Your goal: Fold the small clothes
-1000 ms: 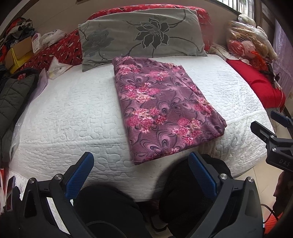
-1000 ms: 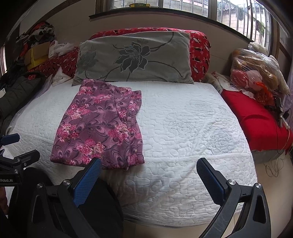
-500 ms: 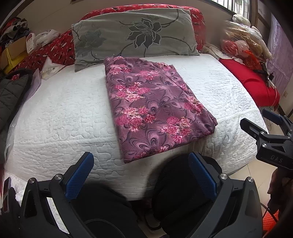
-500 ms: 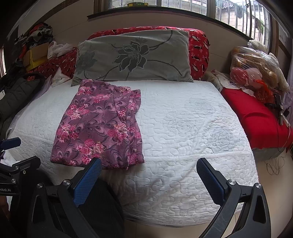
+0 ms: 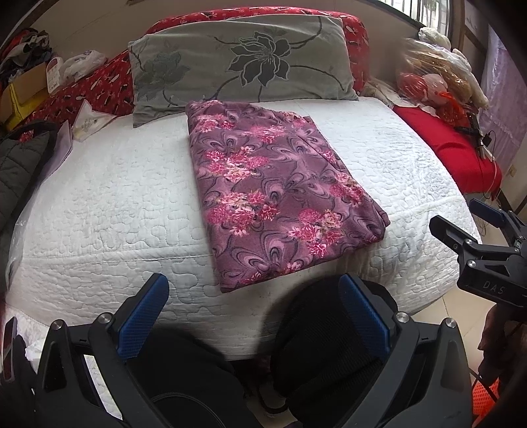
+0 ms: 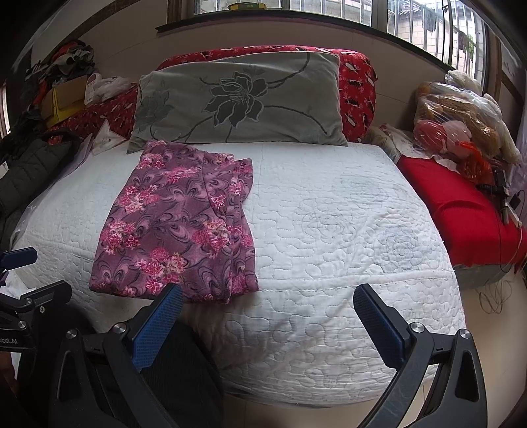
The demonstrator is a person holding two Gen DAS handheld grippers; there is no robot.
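Both the left gripper point(image 5: 253, 312) and right gripper point(image 6: 268, 321) hover released, short of the folded floral garment point(image 5: 280, 197) ahead

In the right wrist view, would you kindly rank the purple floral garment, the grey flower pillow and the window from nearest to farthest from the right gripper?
From the right gripper:
1. Purple floral garment, front left on the bed.
2. Grey flower pillow, at the bed's head.
3. Window, behind, above the wall.
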